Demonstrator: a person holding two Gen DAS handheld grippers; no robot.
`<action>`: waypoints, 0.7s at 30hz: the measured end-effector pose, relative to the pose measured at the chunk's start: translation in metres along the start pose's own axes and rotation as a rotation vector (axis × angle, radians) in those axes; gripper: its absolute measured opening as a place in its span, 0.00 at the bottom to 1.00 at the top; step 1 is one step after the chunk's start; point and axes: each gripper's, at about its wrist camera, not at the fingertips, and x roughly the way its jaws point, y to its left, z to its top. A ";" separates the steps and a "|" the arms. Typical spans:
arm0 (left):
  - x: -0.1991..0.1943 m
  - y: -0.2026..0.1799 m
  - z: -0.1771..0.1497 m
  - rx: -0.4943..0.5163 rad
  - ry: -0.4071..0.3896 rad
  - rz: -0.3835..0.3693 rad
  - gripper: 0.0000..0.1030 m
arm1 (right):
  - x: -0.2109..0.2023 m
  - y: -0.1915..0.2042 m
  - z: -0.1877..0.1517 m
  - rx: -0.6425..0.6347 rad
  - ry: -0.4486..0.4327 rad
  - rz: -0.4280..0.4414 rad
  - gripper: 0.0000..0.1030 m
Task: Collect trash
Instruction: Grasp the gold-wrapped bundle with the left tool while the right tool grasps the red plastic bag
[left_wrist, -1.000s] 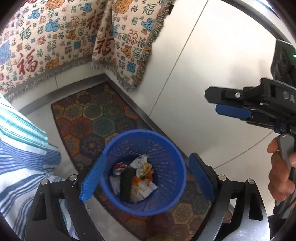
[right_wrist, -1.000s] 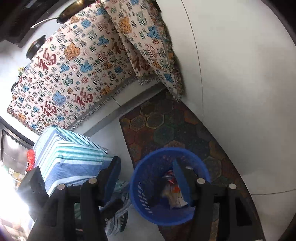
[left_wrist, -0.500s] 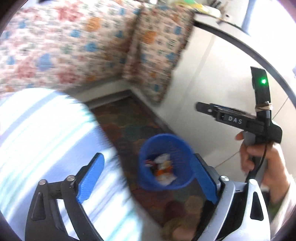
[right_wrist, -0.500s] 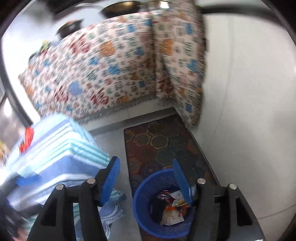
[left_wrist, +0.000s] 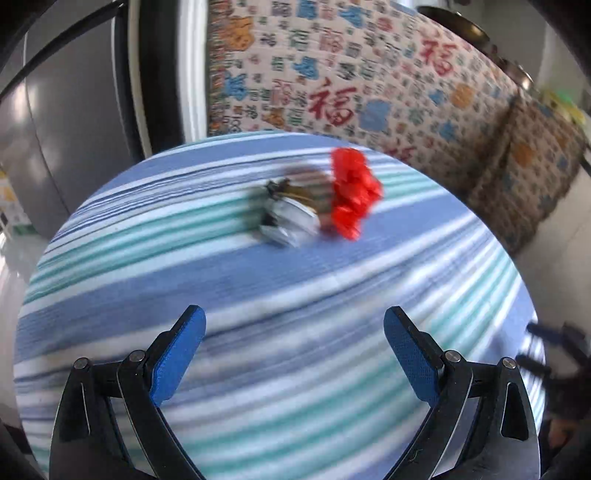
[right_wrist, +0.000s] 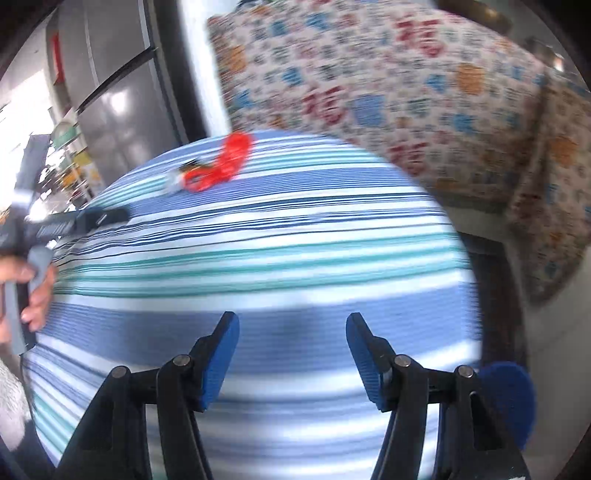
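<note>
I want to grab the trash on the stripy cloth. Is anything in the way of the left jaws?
Nothing visible is. Only bare striped cloth lies between the open, empty left gripper and the red trash beside the blurred silvery wrapper.

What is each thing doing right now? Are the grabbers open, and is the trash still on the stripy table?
left gripper: open, nothing between its fingers; jaws have just been opening.
right gripper: open, empty.
red crumpled trash: lying on the striped cloth, not held.
silver wrapper: lying beside the red piece, blurred.
striped tablecloth: spread over the round table.
blue basket: only its edge shows, at the lower right.
</note>
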 end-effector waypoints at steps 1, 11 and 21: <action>0.007 0.007 0.004 -0.008 -0.001 -0.011 0.95 | 0.010 0.011 0.002 -0.005 0.012 0.005 0.60; 0.066 0.012 0.072 -0.078 -0.004 -0.067 0.94 | 0.037 0.052 -0.004 -0.084 0.016 -0.060 0.65; 0.088 0.014 0.068 -0.027 0.012 -0.067 0.48 | 0.038 0.051 0.026 -0.116 0.128 0.054 0.67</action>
